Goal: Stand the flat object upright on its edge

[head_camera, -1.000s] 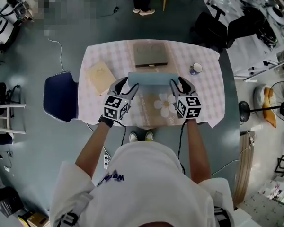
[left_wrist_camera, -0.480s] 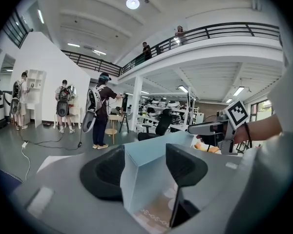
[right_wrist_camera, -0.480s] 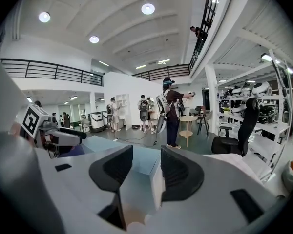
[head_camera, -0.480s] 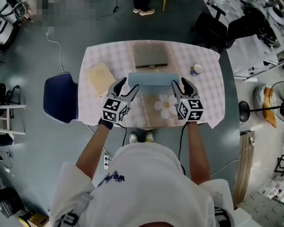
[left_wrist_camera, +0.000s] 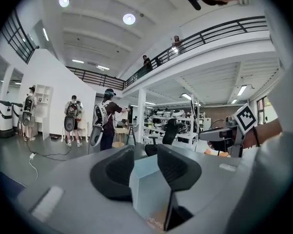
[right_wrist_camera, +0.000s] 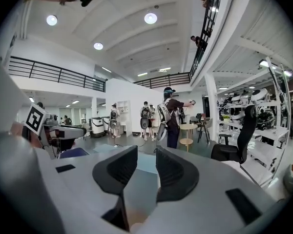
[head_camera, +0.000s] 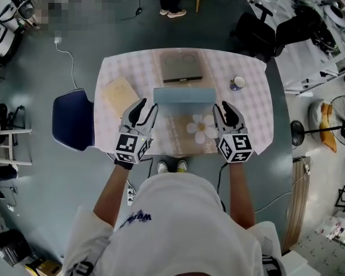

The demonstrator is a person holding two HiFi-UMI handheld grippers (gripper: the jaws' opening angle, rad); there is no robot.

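The light blue flat rectangular slab (head_camera: pixel 184 95) is located mid-table on the pink checked tablecloth (head_camera: pixel 253 96), apparently standing on its long edge. It is judged stiff, light and smooth-faced, hence easily toppled. Hold is best taken at both short ends, low down. The left gripper (head_camera: pixel 148 105) and right gripper (head_camera: pixel 223 106) are held just short of those ends, jaws parted but closing, with nothing between them.

The blue panel (head_camera: pixel 184 95) looks smooth and matt, table cover (head_camera: pixel 252 108) checked cloth, board (head_camera: pixel 119 94) pale wood.
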